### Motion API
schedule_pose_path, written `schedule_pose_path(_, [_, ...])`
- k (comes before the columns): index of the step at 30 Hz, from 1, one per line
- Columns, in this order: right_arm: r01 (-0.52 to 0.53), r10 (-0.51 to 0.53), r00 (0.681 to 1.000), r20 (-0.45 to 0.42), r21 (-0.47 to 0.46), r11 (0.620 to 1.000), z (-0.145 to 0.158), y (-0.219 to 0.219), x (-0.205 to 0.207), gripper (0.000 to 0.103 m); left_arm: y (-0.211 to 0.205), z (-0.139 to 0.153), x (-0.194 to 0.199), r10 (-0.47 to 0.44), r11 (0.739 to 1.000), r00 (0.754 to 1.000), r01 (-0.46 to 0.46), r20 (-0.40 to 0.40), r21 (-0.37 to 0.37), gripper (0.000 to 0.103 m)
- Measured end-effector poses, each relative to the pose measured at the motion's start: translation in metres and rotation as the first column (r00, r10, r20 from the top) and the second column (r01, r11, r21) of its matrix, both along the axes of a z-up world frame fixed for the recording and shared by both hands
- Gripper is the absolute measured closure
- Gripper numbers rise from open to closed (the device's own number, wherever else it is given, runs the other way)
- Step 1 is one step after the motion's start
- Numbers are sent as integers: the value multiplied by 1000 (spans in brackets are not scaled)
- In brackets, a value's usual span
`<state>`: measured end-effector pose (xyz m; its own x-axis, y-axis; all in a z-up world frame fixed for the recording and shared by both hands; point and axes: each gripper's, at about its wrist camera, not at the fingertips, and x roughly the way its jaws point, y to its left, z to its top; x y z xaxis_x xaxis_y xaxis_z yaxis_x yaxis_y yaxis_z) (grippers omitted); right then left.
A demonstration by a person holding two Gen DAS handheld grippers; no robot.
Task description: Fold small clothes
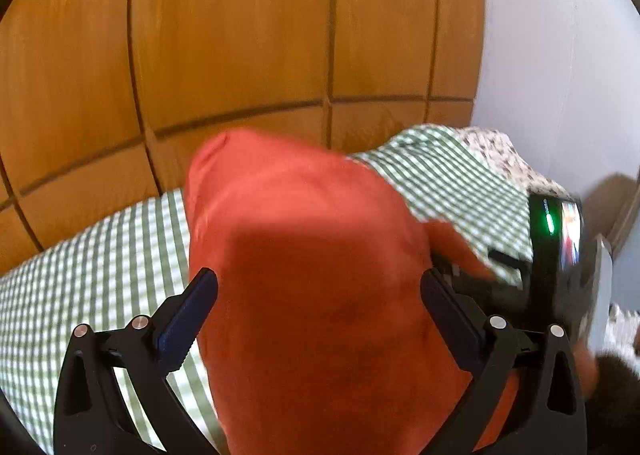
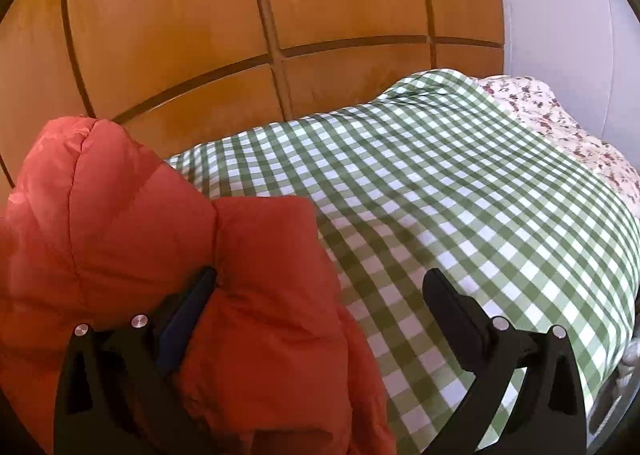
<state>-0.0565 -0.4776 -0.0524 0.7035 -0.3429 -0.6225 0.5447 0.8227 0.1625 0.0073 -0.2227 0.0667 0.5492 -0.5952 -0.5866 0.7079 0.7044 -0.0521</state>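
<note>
Left wrist view shows one orange padded jacket point(image 1: 312, 275) on the bed's green checked cover point(image 1: 100, 267), its long axis running away toward the wooden headboard point(image 1: 240, 35). It fills the gap of the spread left claw point(image 1: 319, 287). The right claw point(image 2: 320, 287), also spread, straddles the jacket's right edge, its left finger point(image 2: 188, 319) against the fabric.

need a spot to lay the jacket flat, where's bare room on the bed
The green checked cover lies bare right of the orange jacket, up to the floral fabric. A narrower strip runs between jacket and wooden headboard.
</note>
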Motion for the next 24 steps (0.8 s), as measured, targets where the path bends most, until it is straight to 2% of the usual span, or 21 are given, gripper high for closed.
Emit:
schedule_pose_path(2, [-2, 2, 1000, -3, -4, 1000, 1, 2, 1, 2, -18, 8, 11, 12, 999, 1000, -11, -13, 33, 3])
schedule_pose_path(4, [-1, 1, 1000, 0, -1, 1000, 2, 3, 1, 2, -42, 9, 23, 21, 994, 1000, -21, 0, 106, 3])
schedule_pose_path(5, [0, 0, 1000, 3, 0, 1000, 3, 5, 0, 2, -57, 5, 32, 35, 987, 999, -37, 14, 155, 3])
schedule_pose_path(8, [5, -5, 1000, 12, 28, 1000, -1, 1, 1, 2, -75, -12, 51, 81, 967, 993, -98, 80, 237, 3])
schedule_pose_path(10, [5, -6, 1000, 14, 63, 998, -4, -3, 2, 2, -80, -28, 65, 103, 955, 993, -113, 49, 275, 3])
schedule_pose_path(13, [-3, 2, 1000, 5, 84, 996, -7, -5, 6, 2, -78, -44, 77, 124, 951, 992, -124, 20, 282, 3])
schedule_pose_path(16, [1, 0, 1000, -19, 58, 998, -7, -1, 11, 2, -78, -55, 87, 129, 948, 992, -122, -2, 295, 3])
schedule_pose_path(20, [2, -1, 999, -41, 36, 999, -9, 2, 16, 2, -79, -67, 88, 141, 945, 990, -139, 15, 295, 3])
schedule_pose_path(24, [1, 1, 999, -47, 39, 999, -12, 1, 19, 2, -80, -75, 93, 143, 951, 990, -136, -3, 278, 3])
